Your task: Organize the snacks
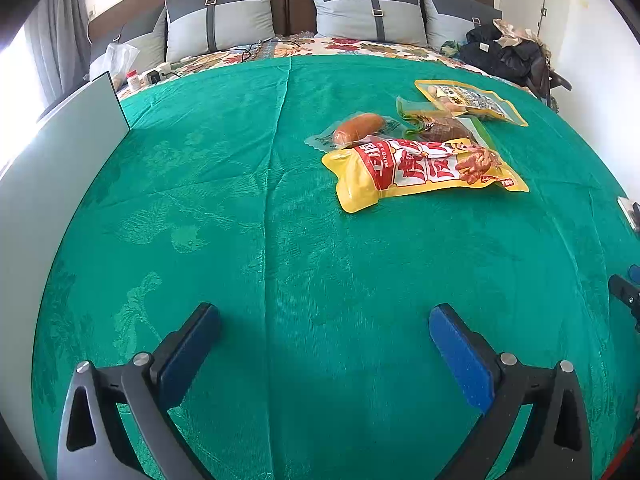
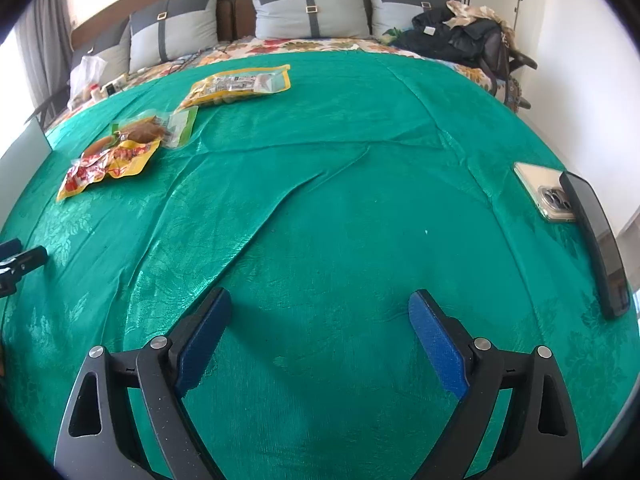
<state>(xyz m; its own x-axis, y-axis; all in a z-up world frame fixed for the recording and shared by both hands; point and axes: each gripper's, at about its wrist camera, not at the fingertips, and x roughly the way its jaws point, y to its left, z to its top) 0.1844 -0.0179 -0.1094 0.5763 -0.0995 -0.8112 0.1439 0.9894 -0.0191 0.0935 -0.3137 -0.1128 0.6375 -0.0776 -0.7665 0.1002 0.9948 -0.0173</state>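
Four snack packets, the large yellow-and-red plastic pouch (image 1: 424, 170) nearest, are clustered on the green patterned bedspread (image 1: 260, 220), while the left gripper (image 1: 324, 320) and right gripper (image 2: 320, 304) are held spread and empty over it, seemingly readied for reaching.

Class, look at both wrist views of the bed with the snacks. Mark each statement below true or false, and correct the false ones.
1. Both grippers hold a snack. False: the left gripper and right gripper are open and empty.
2. The snack packets lie on a green bedspread. True.
3. The big yellow packet lies alone, apart from the other snacks. False: it overlaps the sausage packet.
4. A phone lies on the bedspread. True.
5. Pillows lean against the headboard. True.
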